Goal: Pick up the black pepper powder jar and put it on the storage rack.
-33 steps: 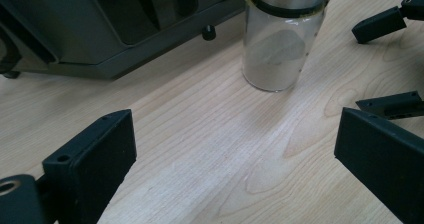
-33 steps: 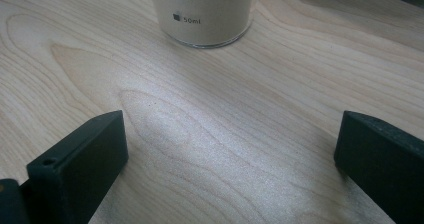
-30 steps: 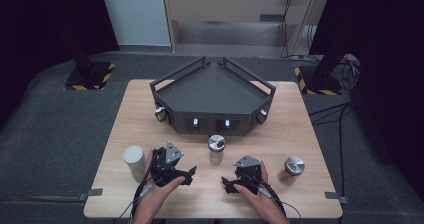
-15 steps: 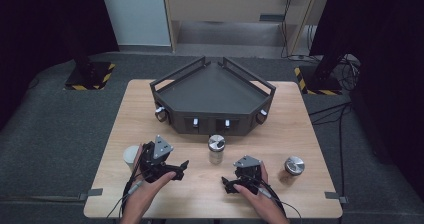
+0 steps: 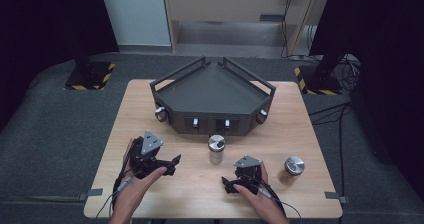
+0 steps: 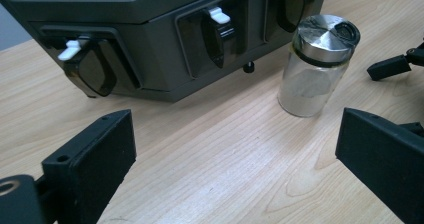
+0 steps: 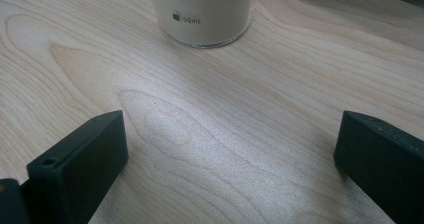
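Small glass jar (image 6: 316,66), upper right of frame: rigid, slick, likely light; grip body below metal lid; both left gripper (image 6: 235,149) and right gripper (image 7: 230,149) wide open, empty.

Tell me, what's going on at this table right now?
A person sits at a wooden table with a hand-held gripper in each hand. The left hand-held gripper and the right hand-held gripper are both open and hold nothing. Between them stands a small glass jar with a metal lid and pale powder inside, just in front of a dark angular rack. A second jar stands to the right. Both grippers point toward the middle jar, apart from it.
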A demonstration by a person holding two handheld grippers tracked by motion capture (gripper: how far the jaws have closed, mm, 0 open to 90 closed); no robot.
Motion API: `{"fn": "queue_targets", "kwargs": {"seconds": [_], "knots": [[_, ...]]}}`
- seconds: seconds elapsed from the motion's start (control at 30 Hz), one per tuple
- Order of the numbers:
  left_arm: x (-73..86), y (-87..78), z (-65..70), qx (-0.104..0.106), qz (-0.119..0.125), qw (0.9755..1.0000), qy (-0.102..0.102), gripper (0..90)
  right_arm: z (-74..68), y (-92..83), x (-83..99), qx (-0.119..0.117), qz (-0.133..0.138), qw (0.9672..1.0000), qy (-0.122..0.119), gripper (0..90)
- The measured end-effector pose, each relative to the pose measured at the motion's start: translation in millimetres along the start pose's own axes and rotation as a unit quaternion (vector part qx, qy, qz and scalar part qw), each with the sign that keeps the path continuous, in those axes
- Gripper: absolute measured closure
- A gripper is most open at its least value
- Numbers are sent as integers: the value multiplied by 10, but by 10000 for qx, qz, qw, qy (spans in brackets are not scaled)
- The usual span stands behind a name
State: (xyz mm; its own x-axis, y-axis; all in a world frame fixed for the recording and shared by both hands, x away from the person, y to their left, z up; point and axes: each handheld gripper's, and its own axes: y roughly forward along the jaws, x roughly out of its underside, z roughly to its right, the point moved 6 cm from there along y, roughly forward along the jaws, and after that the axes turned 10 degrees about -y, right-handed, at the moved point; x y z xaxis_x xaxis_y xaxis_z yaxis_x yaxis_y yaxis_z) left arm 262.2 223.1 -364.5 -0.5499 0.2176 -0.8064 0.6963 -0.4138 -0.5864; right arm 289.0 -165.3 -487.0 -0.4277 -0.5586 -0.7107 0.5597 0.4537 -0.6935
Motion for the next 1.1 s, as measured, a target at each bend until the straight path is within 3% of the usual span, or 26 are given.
{"fn": "queue_targets", "kwargs": {"seconds": [0.37,1.1], "knots": [[-9,-117,-110,-120,104,9998,-73,14,0,0,0,1,0,10000,0,8],[154,-270,-357,-284,282,9989,-225,13,-2,0,0,5,-2,10000,3,8]]}}
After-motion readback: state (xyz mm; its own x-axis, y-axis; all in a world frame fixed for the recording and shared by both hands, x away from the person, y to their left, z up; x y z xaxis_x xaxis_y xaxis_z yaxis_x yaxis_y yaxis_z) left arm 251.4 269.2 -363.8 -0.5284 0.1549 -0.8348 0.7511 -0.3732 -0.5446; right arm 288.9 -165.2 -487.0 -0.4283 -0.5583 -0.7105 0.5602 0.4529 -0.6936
